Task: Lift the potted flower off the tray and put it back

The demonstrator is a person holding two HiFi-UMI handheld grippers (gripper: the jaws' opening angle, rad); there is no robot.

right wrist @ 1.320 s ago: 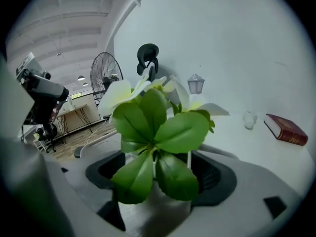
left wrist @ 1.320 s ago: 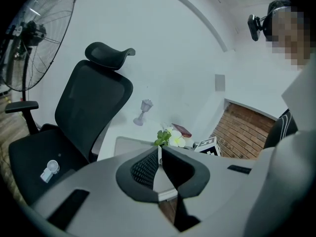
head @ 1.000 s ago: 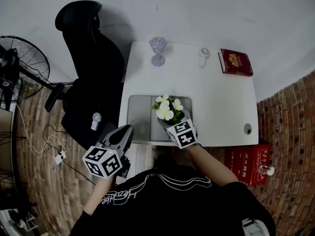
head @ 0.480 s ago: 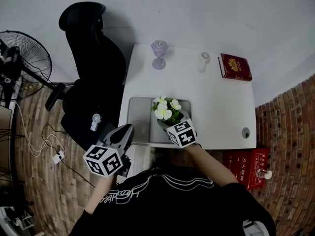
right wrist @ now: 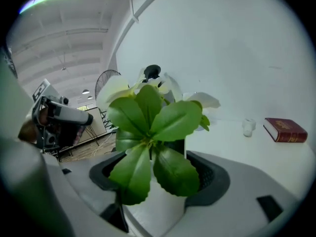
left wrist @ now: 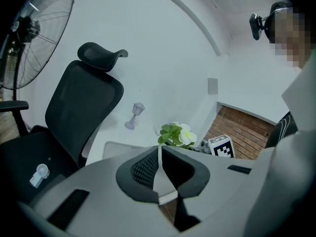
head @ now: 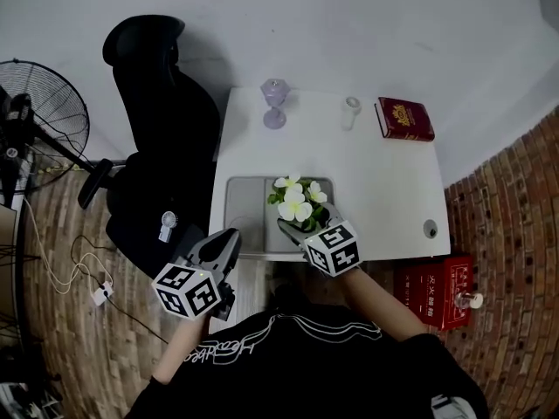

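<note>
Head view: a white table is in the middle of the frame. A gray tray lies at its lower left edge. The potted flower is over the lower right part of the tray. It stands up straight, and its white blooms point up at the camera. The right gripper reaches in from below, with one jaw on each side of the pot. I cannot tell if the pot touches the tray. The left gripper is at the lower left, off the table and well apart from the flower.

Left gripper view: the left gripper has its jaws together with nothing between them. The potted flower shows just above them, farther off. A black chair is on the left.

Right gripper view: the potted flower stands upright in the middle, with its leaves spread toward the camera. The right gripper has its jaws clamped on the white pot, one jaw on the left and one on the right. A red book lies on the table at the right.
</note>
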